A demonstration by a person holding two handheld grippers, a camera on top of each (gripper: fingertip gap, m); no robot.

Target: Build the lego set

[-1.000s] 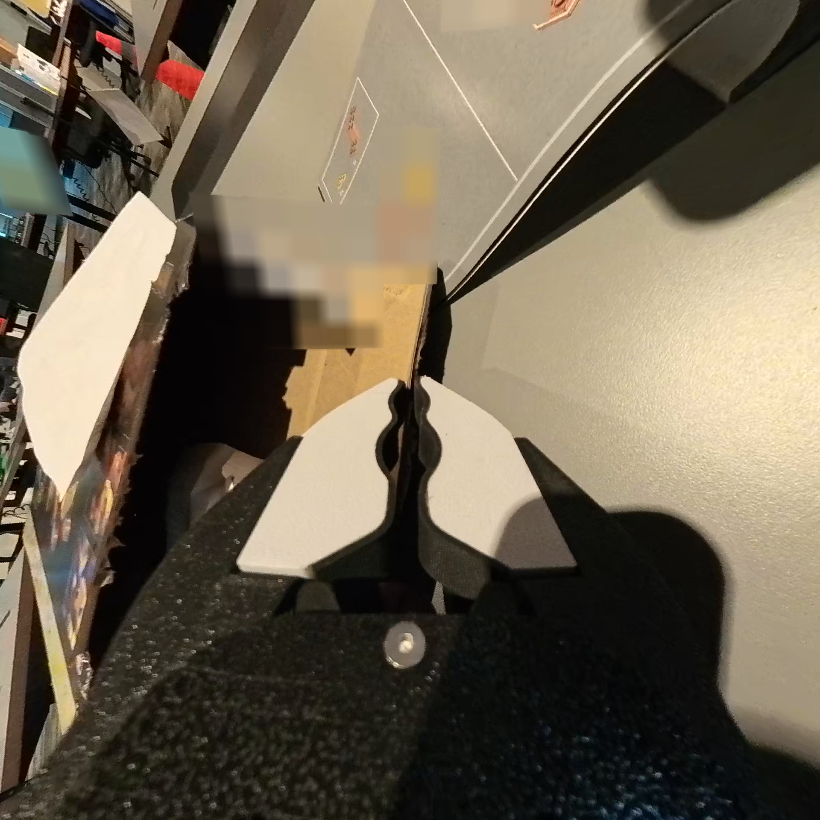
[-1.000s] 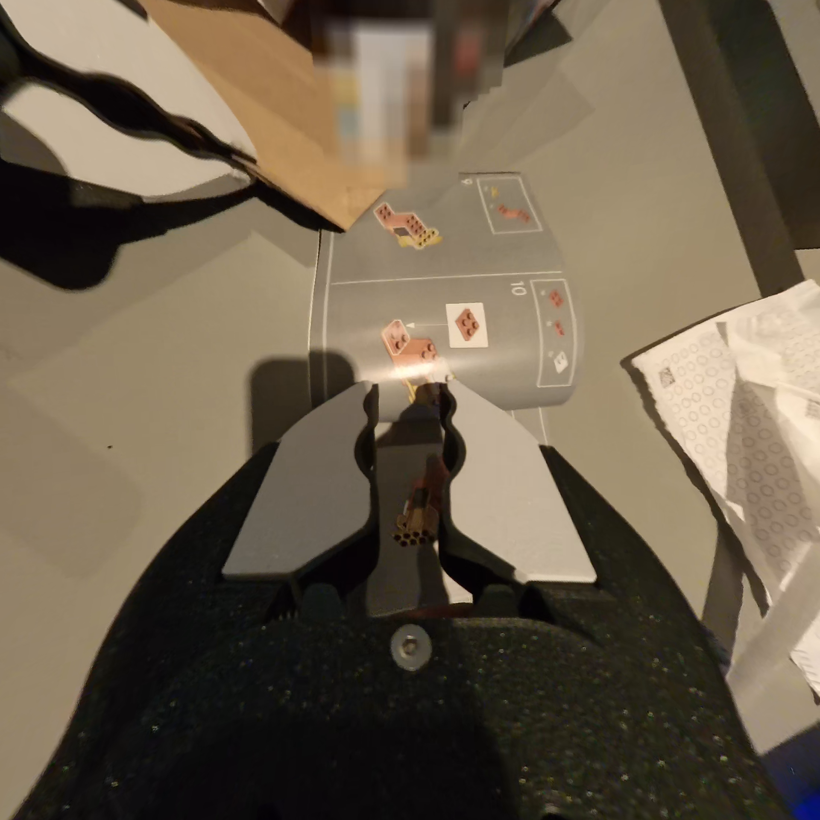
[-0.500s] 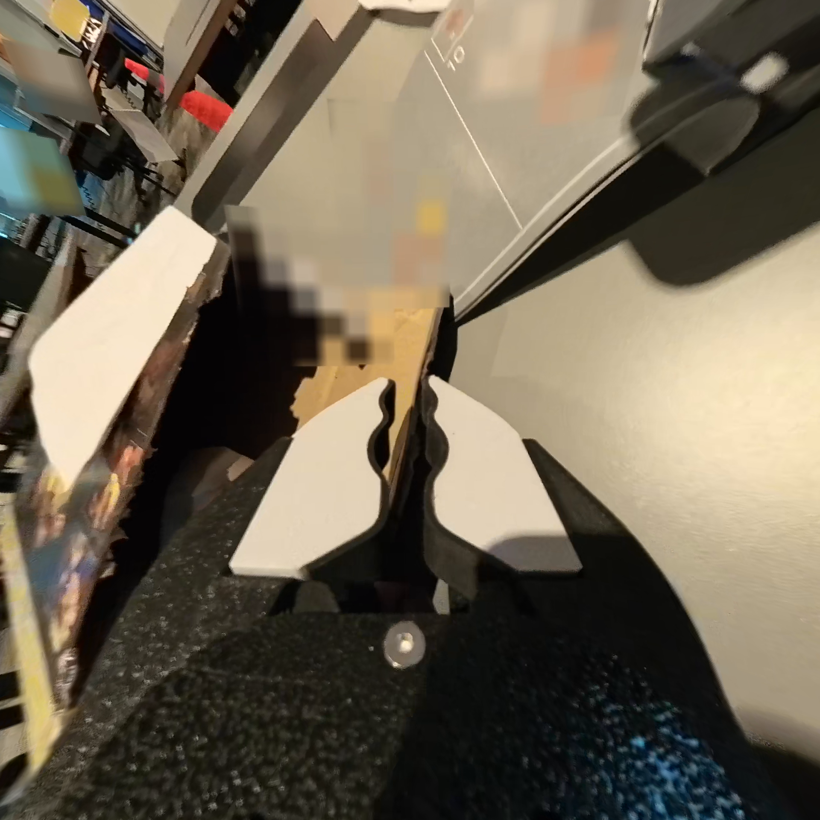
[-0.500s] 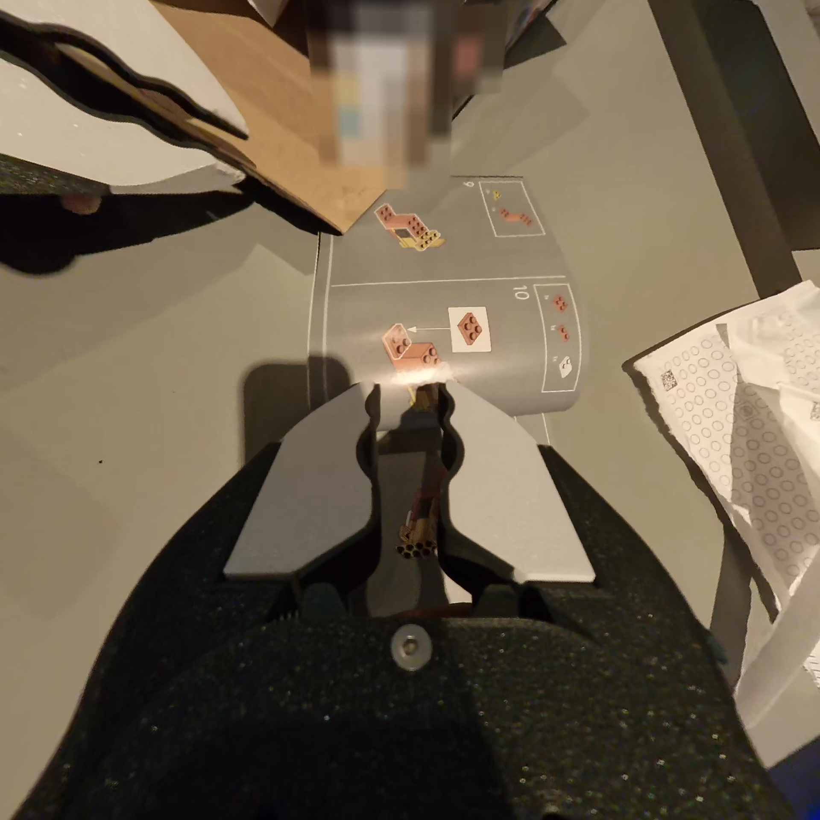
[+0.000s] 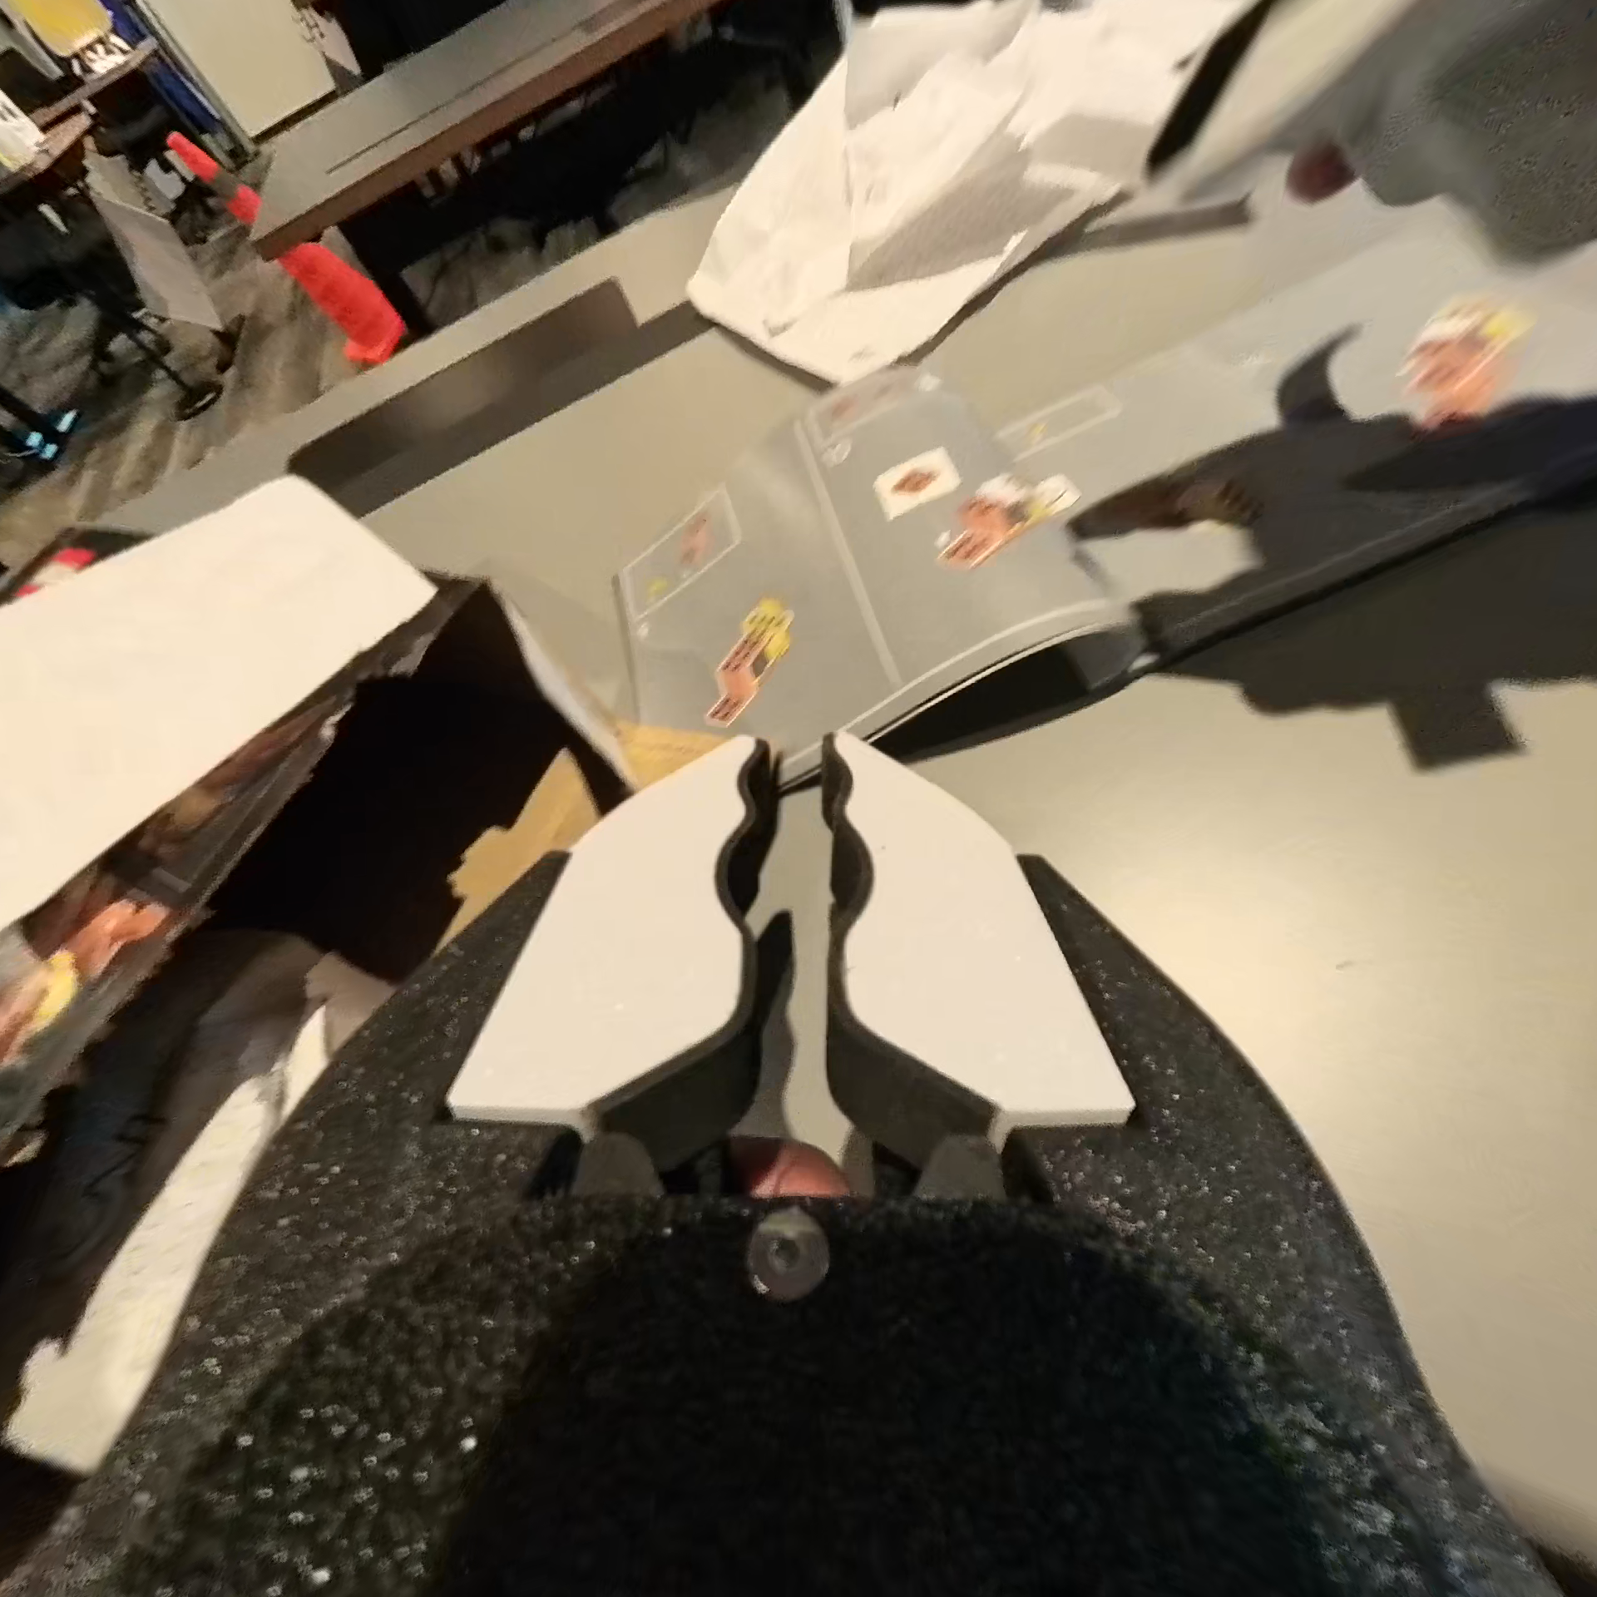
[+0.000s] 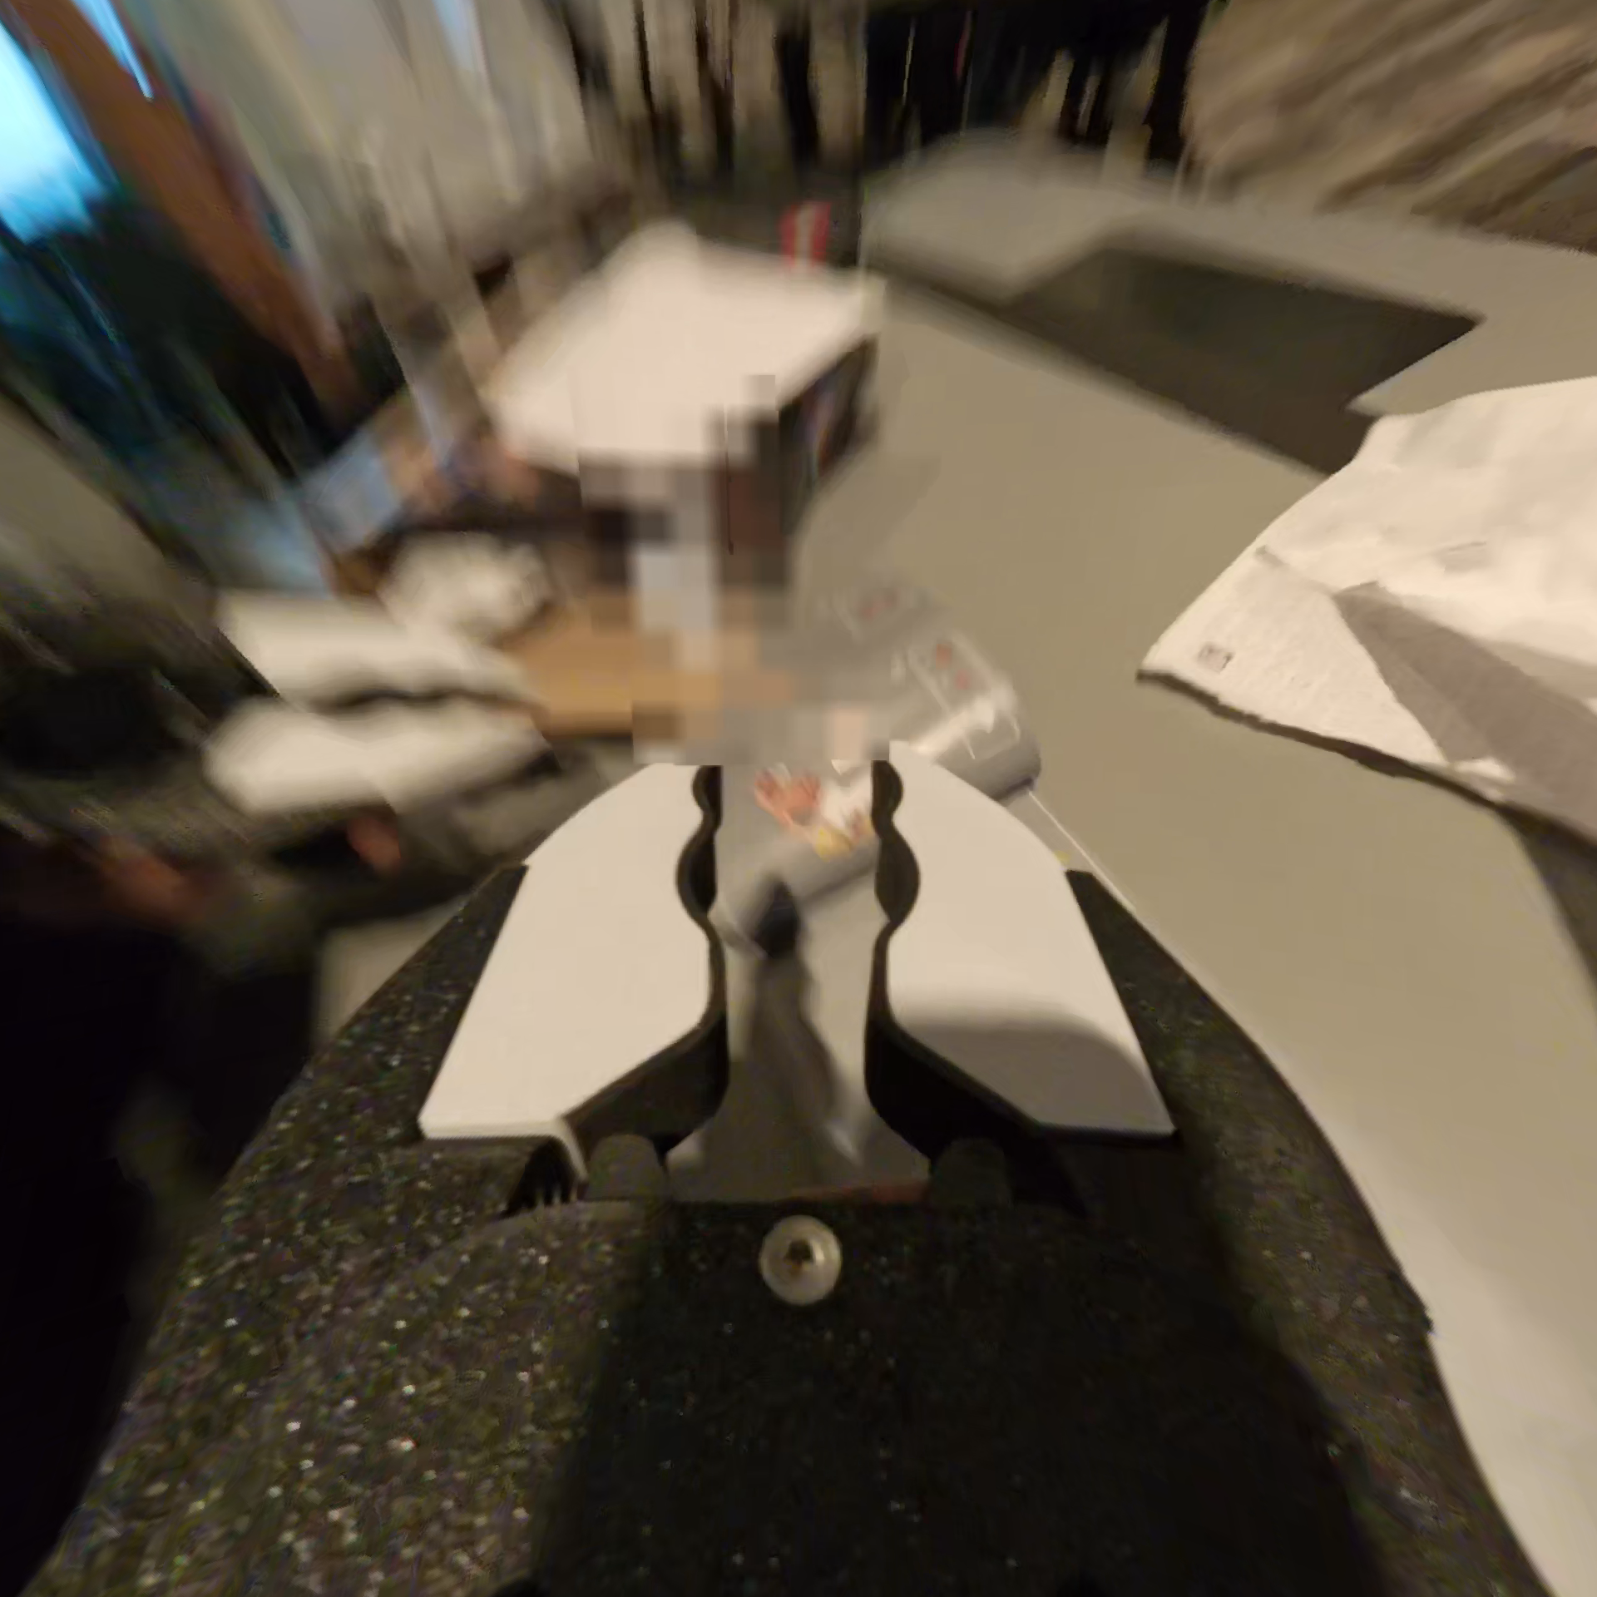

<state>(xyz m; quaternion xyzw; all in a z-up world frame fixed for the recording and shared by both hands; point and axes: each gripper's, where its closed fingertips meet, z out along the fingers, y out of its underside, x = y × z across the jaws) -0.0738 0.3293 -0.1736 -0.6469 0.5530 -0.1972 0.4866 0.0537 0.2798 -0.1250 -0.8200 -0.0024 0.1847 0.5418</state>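
Note:
The open instruction booklet (image 5: 864, 562) lies on the grey table (image 5: 1253, 951), just past my left gripper (image 5: 795, 760). That gripper's jaws stand a narrow gap apart with nothing between them. An opened cardboard box with a white flap (image 5: 173, 622) stands to its left. My right gripper (image 6: 795, 778) has its jaws apart. Only the curled booklet page (image 6: 959, 734) shows through the gap, and the view is badly blurred. It also shows blurred at the top right of the left wrist view (image 5: 1383, 104). No loose brick shows clearly.
Crumpled white paper bags (image 5: 907, 173) lie at the back of the table and show on the right in the right wrist view (image 6: 1383, 622). The box (image 6: 674, 372) stands ahead of the right gripper. Orange cones (image 5: 337, 285) and another table (image 5: 449, 121) stand beyond. My hands' fingertips stand some 15 cm from each other.
My left gripper has come off the box's cardboard flap and drawn back. My right gripper has swung up fast, and the brown brick piece between its fingers no longer shows.

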